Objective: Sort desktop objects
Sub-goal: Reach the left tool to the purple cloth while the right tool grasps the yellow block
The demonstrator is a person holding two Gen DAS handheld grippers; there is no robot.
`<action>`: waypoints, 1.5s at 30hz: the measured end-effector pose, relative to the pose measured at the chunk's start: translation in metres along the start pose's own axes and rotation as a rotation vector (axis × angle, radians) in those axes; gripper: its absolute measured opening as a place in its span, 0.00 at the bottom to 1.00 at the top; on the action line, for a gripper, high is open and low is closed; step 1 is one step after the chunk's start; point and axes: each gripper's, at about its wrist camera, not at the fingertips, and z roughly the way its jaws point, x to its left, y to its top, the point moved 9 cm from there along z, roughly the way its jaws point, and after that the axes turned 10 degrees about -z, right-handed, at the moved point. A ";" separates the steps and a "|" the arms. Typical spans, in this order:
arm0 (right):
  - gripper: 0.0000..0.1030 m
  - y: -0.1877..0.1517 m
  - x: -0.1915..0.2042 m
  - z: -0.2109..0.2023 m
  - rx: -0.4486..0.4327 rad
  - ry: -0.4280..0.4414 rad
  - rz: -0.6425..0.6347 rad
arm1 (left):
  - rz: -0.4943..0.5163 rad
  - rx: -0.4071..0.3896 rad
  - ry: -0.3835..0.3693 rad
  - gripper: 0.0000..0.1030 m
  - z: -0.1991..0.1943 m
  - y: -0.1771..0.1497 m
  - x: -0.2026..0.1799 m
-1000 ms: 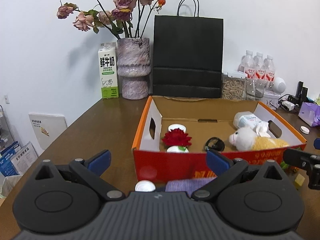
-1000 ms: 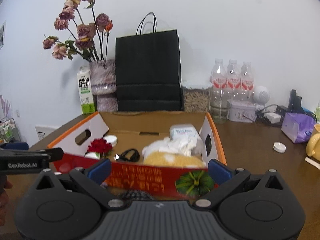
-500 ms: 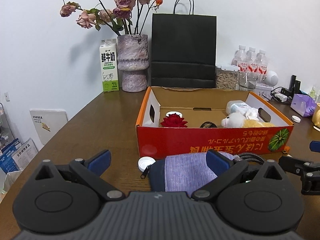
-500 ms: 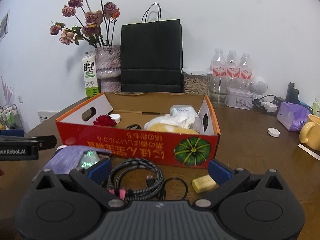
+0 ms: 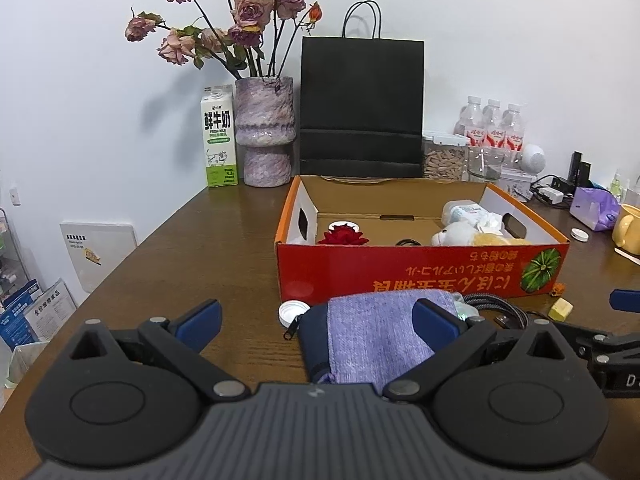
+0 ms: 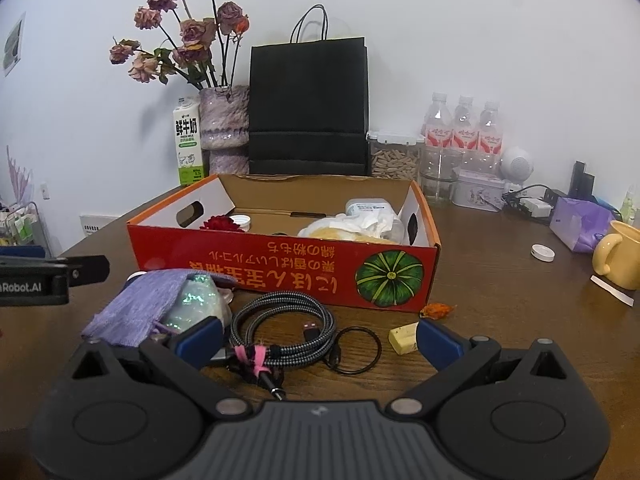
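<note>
An open red cardboard box [image 5: 420,276] stands mid-table and holds a red flower [image 5: 343,236], a white plush toy [image 5: 460,234], a white bottle [image 6: 368,208] and crumpled tissue. In front of it lie a purple cloth pouch [image 5: 376,332], a white cap [image 5: 291,312], a coiled braided cable [image 6: 280,326], a black ring [image 6: 356,348], a yellow block [image 6: 402,340] and an orange scrap [image 6: 438,310]. My left gripper [image 5: 318,320] is open over the pouch's near end. My right gripper [image 6: 320,338] is open, straddling the cable and ring. Neither one holds anything.
Along the back wall stand a milk carton [image 5: 219,140], a vase of dried roses [image 5: 266,132], a black paper bag [image 5: 362,108], a seed jar and water bottles [image 6: 464,128]. A yellow mug [image 6: 620,256], purple tissue pack and white lid [image 6: 543,252] sit at right.
Both grippers have drawn back from the box toward the near table edge, bringing the pouch, cable, ring and yellow block into view. Both stay open.
</note>
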 end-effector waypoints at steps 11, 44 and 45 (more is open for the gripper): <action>1.00 -0.005 -0.003 0.005 0.022 0.000 0.002 | 0.012 0.021 -0.016 1.00 0.004 -0.003 -0.005; 0.95 -0.019 -0.061 0.056 0.121 -0.061 0.019 | 0.037 0.145 -0.118 1.00 0.056 -0.011 -0.041; 0.91 -0.019 -0.063 0.059 0.129 -0.057 0.015 | 0.029 0.153 -0.126 1.00 0.058 -0.012 -0.041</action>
